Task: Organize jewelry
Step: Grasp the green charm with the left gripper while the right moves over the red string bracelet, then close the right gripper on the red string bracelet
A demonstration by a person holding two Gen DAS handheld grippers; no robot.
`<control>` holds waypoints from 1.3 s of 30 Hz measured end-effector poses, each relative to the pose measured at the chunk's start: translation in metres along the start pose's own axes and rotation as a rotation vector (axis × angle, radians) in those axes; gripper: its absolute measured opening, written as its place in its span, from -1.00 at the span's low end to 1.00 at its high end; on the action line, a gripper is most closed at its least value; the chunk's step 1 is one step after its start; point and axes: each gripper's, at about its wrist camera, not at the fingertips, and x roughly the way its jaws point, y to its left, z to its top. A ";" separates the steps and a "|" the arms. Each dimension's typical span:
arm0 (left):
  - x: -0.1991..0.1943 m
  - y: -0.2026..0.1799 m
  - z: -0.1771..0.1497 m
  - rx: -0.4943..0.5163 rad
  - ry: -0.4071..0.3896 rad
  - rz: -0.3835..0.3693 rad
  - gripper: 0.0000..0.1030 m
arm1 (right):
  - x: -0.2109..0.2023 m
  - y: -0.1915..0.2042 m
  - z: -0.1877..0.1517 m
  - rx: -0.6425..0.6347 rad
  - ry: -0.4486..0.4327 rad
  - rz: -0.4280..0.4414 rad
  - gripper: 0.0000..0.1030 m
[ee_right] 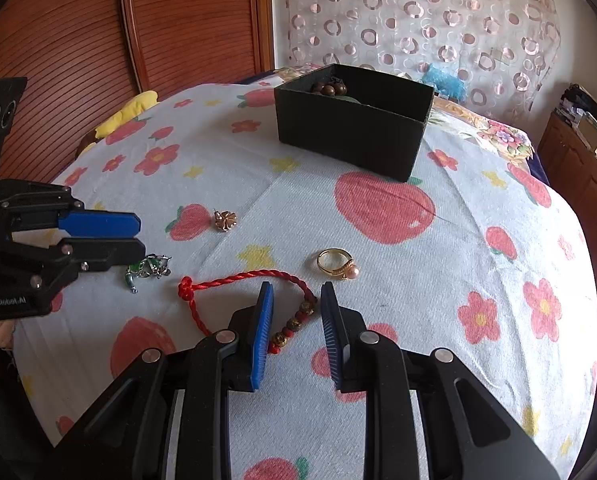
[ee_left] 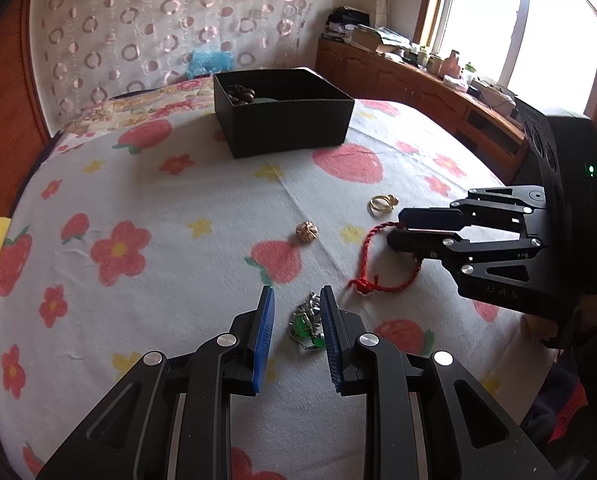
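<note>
On the bedspread (ee_right: 378, 300):
Green charm piece (ee_left: 307, 322): lying between the left gripper (ee_left: 297, 304) pads, untouched, jaws standing partly open.
Red cord bracelet (ee_right: 234, 280): lying between the right gripper (ee_right: 297, 300) jaws, also parted.
Black box (ee_right: 350, 128): sitting well beyond.

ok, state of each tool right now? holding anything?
Left tool: open, holding nothing; the silver and green piece lies between its fingers on the bedsheet.
Right tool: open, holding nothing; the beaded part of the red cord bracelet lies between its fingers.
</note>
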 end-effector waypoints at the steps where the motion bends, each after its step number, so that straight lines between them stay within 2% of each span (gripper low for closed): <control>1: 0.001 -0.001 -0.001 0.001 0.002 -0.002 -0.58 | 0.000 -0.001 0.000 0.000 0.000 0.001 -0.48; 7: 0.004 -0.009 -0.004 0.019 0.009 0.007 -0.57 | 0.000 -0.003 0.000 0.018 -0.002 0.022 -0.48; 22: 0.007 -0.010 -0.007 0.032 0.025 0.032 -0.58 | 0.000 -0.003 0.000 0.006 -0.001 0.008 -0.48; 24: 0.008 -0.011 -0.007 0.042 0.025 0.031 -0.61 | 0.000 -0.003 0.000 0.003 0.000 0.005 -0.48; 26: 0.008 -0.012 -0.006 0.047 0.022 0.034 -0.77 | -0.001 -0.003 0.000 0.000 0.000 0.002 -0.48; 29: 0.003 -0.008 -0.005 0.024 -0.001 0.027 -0.83 | 0.000 -0.002 0.000 -0.005 0.001 -0.004 -0.48; 39: -0.021 0.003 0.004 -0.019 -0.084 0.030 -0.83 | 0.000 -0.001 0.000 -0.006 0.001 -0.005 -0.48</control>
